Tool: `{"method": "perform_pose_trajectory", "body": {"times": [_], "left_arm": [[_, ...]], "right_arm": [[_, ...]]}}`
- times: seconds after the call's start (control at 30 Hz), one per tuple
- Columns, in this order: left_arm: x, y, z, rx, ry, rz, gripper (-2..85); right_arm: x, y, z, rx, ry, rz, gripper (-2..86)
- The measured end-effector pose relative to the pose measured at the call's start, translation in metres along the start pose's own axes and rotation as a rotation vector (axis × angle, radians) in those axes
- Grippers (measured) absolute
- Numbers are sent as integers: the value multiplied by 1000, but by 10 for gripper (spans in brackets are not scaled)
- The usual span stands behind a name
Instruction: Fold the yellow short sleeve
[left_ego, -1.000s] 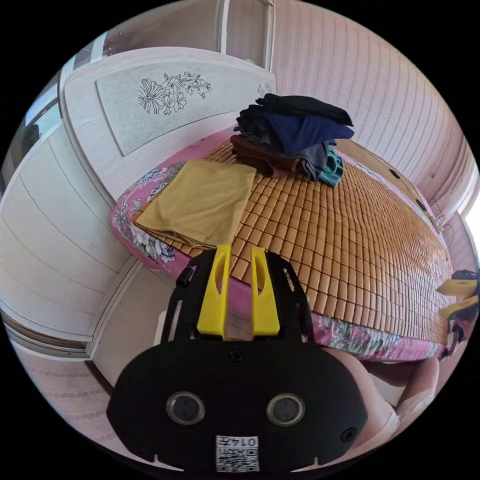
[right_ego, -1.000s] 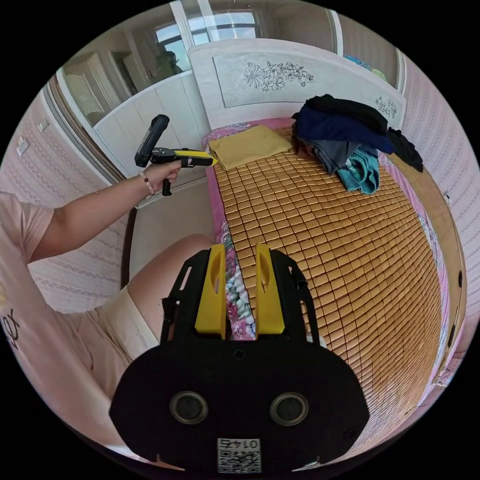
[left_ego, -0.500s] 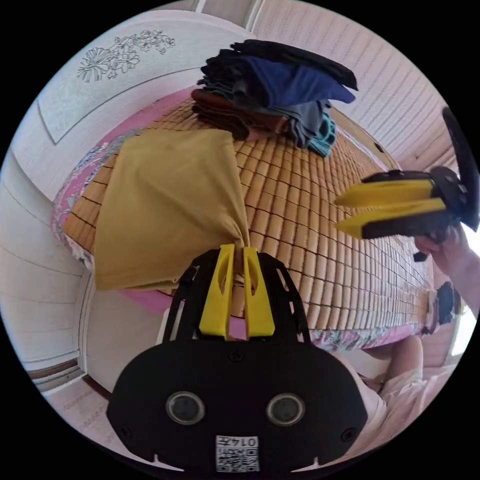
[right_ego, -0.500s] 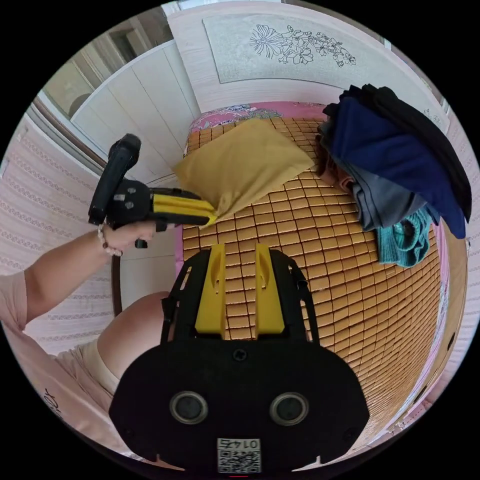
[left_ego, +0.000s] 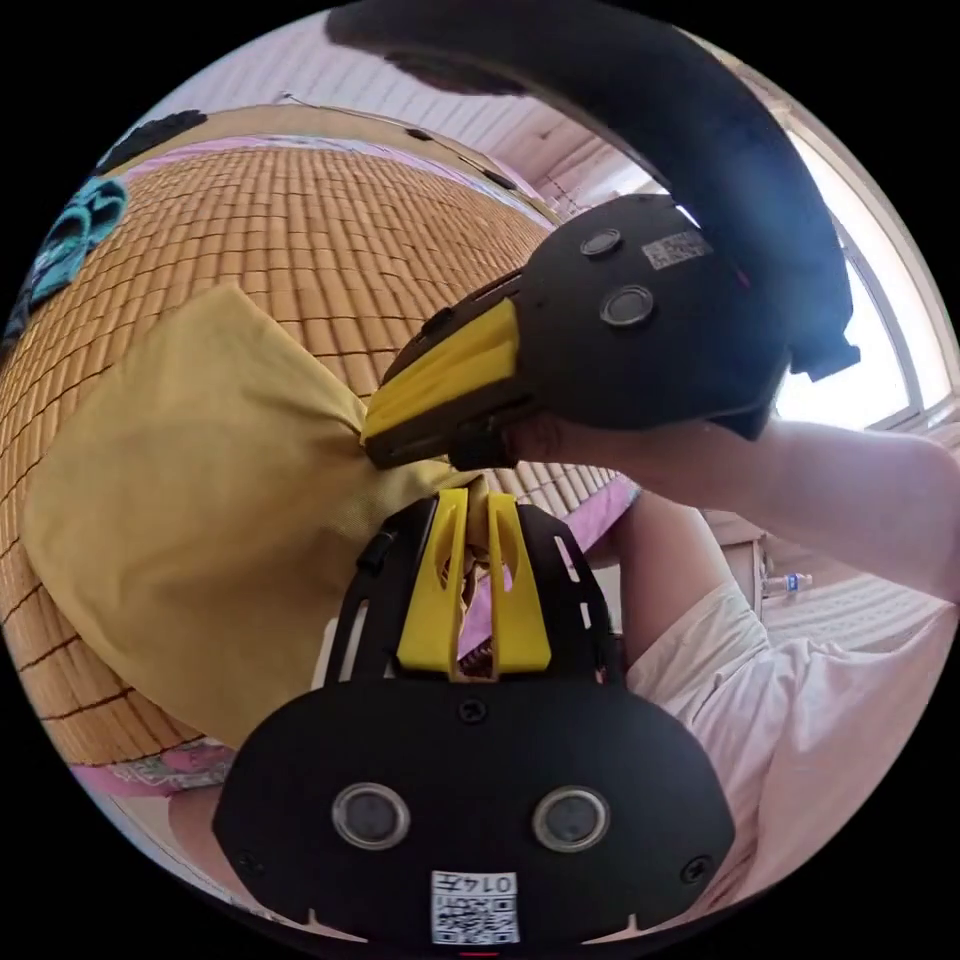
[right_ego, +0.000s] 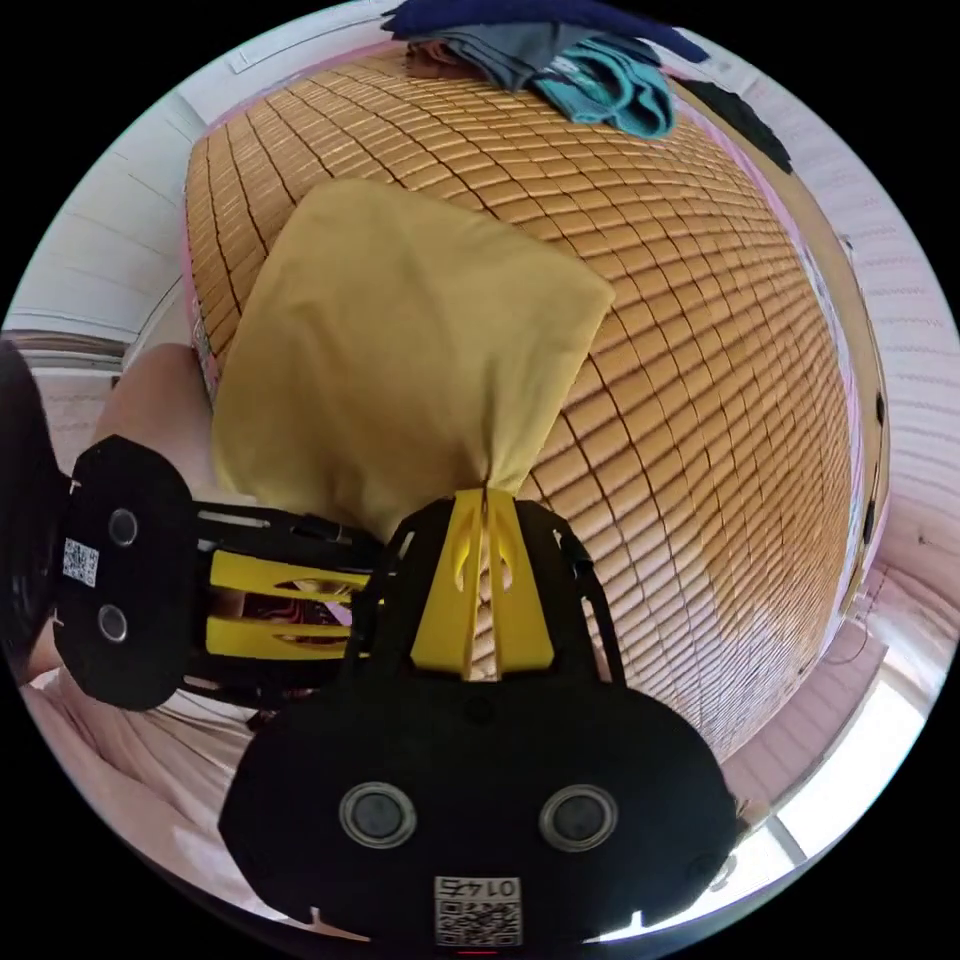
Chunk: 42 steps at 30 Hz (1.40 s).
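Right gripper view: right gripper (right_ego: 487, 505) was pinched on a shirt (right_ego: 400, 340) corner, w/ left gripper (left_ego: 478, 500) clamped on another just beside. Shirt lay on the mat (right_ego: 700, 330) near bed edge. Step: repositioning; next prob. spread it flat, corners apart.

A bedroom in a home is showing here: a bed (right_ego: 700, 300) is lying under a woven bamboo mat (right_ego: 650, 420), with folded clothes (right_ego: 560, 60) piling at its far end and striped wallpaper (right_ego: 920, 330) running behind
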<state>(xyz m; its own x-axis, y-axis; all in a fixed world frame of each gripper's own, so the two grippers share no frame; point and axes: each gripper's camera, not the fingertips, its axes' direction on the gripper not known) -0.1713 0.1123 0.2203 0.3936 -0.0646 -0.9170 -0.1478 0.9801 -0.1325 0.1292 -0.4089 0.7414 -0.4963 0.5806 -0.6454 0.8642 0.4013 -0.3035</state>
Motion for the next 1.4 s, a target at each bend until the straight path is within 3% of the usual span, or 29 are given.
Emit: {"method": "perform_pose_trajectory", "body": {"times": [0.2,0.37,0.53,0.67,0.77,0.83,0.87,0.93,1.03,1.13,1.2,1.3,1.4], "left_arm": [[94,-3,46,-14,36,173,53],[94,32,16,21,-67,145,60],[53,56,7,-20,-250,-91,54],[51,60,11,-30,-266,-169,61],[61,60,13,-24,-305,-187,53],[68,56,20,-31,-314,-194,53],[71,54,23,-35,-318,-189,56],[86,43,40,-64,-348,-129,64],[106,30,72,-115,-414,-15,69],[115,13,108,-259,-423,8,74],[125,3,121,-253,-400,39,78],[141,-13,140,-254,-398,48,79],[153,-21,149,-274,-467,44,50]], "right_arm": [[68,149,0,33,-71,304,-4],[74,217,-20,136,-52,442,-6],[22,207,-39,285,-117,268,18],[-23,154,-38,269,-271,49,93],[-45,118,-36,205,-197,-24,102],[-50,105,-27,132,-120,-42,93],[-48,108,-30,161,-51,-13,43],[-37,116,-37,177,-104,-12,9],[-2,148,-62,229,-215,89,-2],[36,205,-93,304,-223,197,-4],[62,246,-107,330,-228,291,-4],[110,319,-121,368,-222,540,-2],[149,388,-111,283,-145,874,2]]}}
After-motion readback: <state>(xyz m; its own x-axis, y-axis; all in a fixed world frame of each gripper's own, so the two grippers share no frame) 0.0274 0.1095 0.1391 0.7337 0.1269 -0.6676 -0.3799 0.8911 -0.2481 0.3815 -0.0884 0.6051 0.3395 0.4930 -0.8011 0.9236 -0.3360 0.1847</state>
